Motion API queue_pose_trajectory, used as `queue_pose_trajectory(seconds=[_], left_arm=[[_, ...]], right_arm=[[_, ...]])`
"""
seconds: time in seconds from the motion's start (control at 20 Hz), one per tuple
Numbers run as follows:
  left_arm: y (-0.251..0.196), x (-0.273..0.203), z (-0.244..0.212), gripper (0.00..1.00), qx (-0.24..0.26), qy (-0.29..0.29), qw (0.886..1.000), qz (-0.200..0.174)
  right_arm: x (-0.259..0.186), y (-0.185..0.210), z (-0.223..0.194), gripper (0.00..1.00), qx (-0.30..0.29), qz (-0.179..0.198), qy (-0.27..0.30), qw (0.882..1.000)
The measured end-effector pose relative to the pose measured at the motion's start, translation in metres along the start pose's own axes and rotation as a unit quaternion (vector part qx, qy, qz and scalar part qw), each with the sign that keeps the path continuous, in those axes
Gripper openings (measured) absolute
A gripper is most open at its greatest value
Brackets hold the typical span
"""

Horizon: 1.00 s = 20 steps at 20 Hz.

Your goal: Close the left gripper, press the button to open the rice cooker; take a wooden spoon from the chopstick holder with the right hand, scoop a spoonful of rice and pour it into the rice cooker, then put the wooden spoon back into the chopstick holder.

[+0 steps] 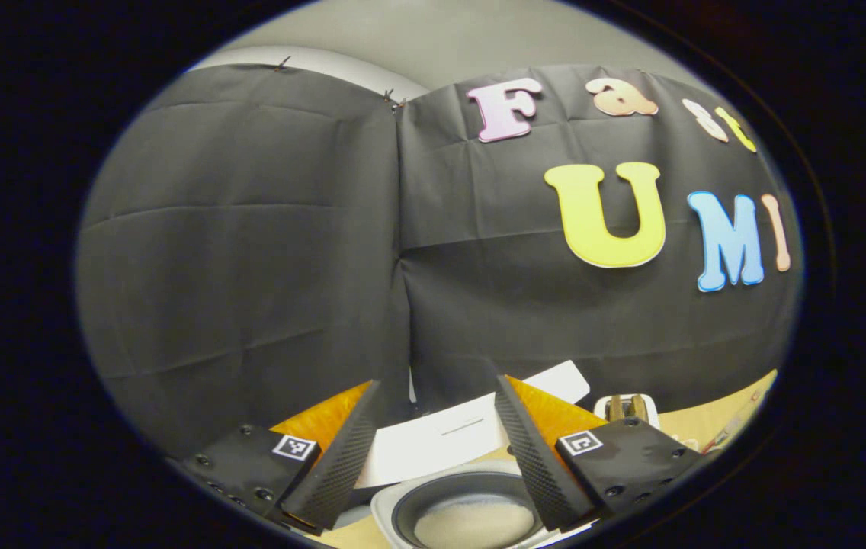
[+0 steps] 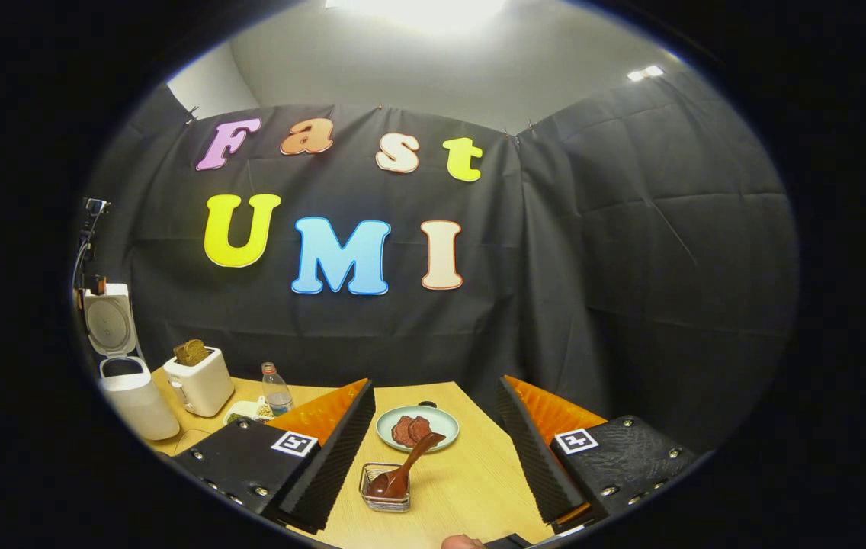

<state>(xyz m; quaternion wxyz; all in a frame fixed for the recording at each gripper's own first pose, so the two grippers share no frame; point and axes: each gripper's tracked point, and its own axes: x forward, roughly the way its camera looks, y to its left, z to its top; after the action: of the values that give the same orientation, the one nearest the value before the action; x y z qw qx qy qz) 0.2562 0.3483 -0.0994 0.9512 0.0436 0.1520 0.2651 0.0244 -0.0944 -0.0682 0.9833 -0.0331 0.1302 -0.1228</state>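
The white rice cooker stands open right under my left gripper, whose fingers are spread wide with nothing between them. White rice lies in its dark inner pot, and the raised lid stands behind. In the right gripper view the same cooker is far left with its lid up. The wooden spoon leans in the small wire chopstick holder on the table, bowl end down. My right gripper hangs open above and short of it, holding nothing.
A white toaster with a slice of bread stands beside the cooker, also seen as the toaster. A small bottle and a green plate with dark food sit on the wooden table. Black cloth walls close the back.
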Motion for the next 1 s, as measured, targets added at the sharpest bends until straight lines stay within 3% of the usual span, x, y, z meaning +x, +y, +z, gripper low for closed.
queue_pose_trajectory(seconds=[0.1,0.15,0.7,1.0], left_arm=[[-0.007,-0.014,-0.008,0.96,0.003,0.004,1.0,-0.001],[-0.01,-0.019,-0.012,1.0,0.005,0.006,1.0,-0.001],[-0.044,-0.056,-0.055,1.0,0.017,0.038,0.999,-0.007],[-0.057,-0.076,-0.086,1.0,0.003,0.064,0.998,-0.02]], right_arm=[[0.001,-0.006,-0.002,0.98,-0.004,0.003,0.002,1.0],[0.001,-0.008,-0.004,0.98,-0.005,0.005,0.004,1.0],[0.006,-0.028,-0.018,0.97,-0.021,0.023,0.018,0.999],[0.007,-0.02,-0.021,0.97,-0.034,0.037,0.02,0.999]])
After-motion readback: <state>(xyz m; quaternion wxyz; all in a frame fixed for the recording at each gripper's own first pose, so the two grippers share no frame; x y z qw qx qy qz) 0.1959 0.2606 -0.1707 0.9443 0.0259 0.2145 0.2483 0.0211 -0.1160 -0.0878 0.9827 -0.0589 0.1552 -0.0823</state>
